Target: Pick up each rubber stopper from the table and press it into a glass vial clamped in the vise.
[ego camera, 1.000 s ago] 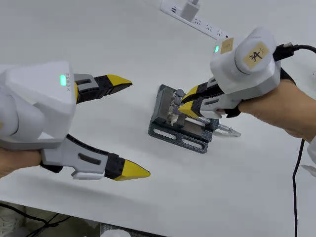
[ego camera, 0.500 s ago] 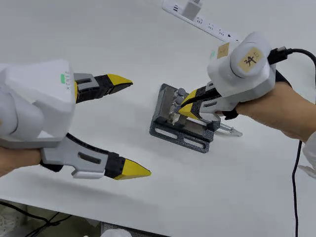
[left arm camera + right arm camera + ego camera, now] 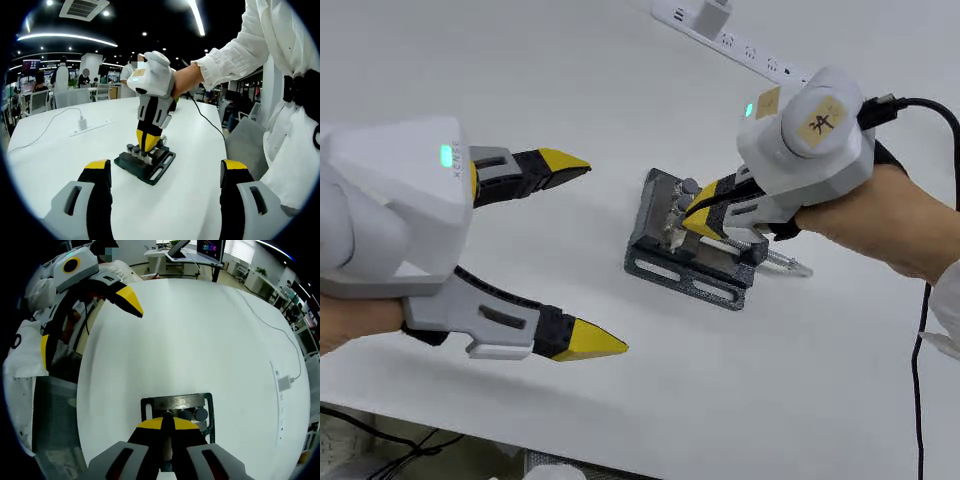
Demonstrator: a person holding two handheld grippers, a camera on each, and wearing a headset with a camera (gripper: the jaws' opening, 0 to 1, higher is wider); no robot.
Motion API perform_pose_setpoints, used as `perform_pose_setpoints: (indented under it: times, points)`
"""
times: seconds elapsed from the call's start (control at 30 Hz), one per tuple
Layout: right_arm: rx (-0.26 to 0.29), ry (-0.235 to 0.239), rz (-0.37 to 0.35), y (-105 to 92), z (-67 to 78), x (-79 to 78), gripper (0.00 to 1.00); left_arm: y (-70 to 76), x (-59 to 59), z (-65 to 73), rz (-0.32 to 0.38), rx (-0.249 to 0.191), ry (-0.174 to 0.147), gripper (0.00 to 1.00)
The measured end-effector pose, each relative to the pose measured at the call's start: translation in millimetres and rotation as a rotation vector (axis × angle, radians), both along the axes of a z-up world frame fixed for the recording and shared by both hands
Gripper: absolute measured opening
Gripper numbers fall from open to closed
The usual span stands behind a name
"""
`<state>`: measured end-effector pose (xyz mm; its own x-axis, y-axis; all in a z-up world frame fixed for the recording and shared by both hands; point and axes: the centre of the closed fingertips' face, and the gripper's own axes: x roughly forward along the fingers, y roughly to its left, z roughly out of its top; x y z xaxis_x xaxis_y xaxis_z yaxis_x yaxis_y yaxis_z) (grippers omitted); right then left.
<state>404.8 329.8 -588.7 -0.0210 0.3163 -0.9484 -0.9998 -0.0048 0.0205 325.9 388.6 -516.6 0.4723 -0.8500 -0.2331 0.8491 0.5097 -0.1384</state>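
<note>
Pressing step: the right tool (image 3: 692,216), jaws pressed together, bears down into the one vise (image 3: 682,276) at mid-surface (image 3: 550,70). What sits under its tips is hidden. In the right gripper view, two stoppered vials (image 3: 201,413) stand at its 3 o'clock. The left tool (image 3: 604,255), spread wide and empty, hovers at the vise's 9 o'clock. The next move probably calls for a straight downward push, then lifting clear.

A white table (image 3: 570,90) carries a dark vise (image 3: 685,275) near its middle, flat on its base; well apart from it, at the far edge, lies a white power strip (image 3: 740,45) with a white charger (image 3: 710,15) plugged in. A thin white cord (image 3: 45,132) trails from the strip across the top
</note>
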Motion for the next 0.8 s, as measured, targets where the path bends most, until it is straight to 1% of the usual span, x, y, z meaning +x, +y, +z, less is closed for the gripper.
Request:
perform_pose_setpoints:
  times: [0.27, 0.5, 0.6, 0.63, 0.7, 0.77, 0.8]
  points:
    - [0.001, -0.015, 0.025, -1.2, -2.1, 1.6, 0.01, -0.7, 2.8, 1.2, 0.000, -0.003, -0.004, 0.88]
    - [-0.004, -0.028, 0.039, 0.4, -1.0, -2.3, 0.00, 0.0, 4.5, 1.9, 0.005, -0.006, -0.005, 0.87]
    - [-0.017, -0.043, 0.057, 0.8, -2.5, -3.3, 0.00, 0.0, 4.2, 1.9, 0.006, -0.008, -0.005, 0.87]
    - [-0.030, -0.058, 0.081, 0.1, -2.4, -3.8, 0.00, 0.0, 4.0, 1.6, 0.006, -0.007, -0.005, 0.86]
    - [-0.047, -0.067, 0.093, 1.2, -3.0, -4.7, 0.00, 0.1, 4.3, 1.6, 0.009, -0.007, -0.005, 0.86]
    - [-0.052, -0.061, 0.078, 1.3, -3.1, -3.9, 0.00, 0.1, 4.6, 2.3, 0.011, -0.008, -0.006, 0.86]
    - [-0.051, -0.057, 0.074, 0.3, -3.6, -0.5, 0.00, -0.1, 4.7, 3.2, 0.011, -0.010, -0.008, 0.86]
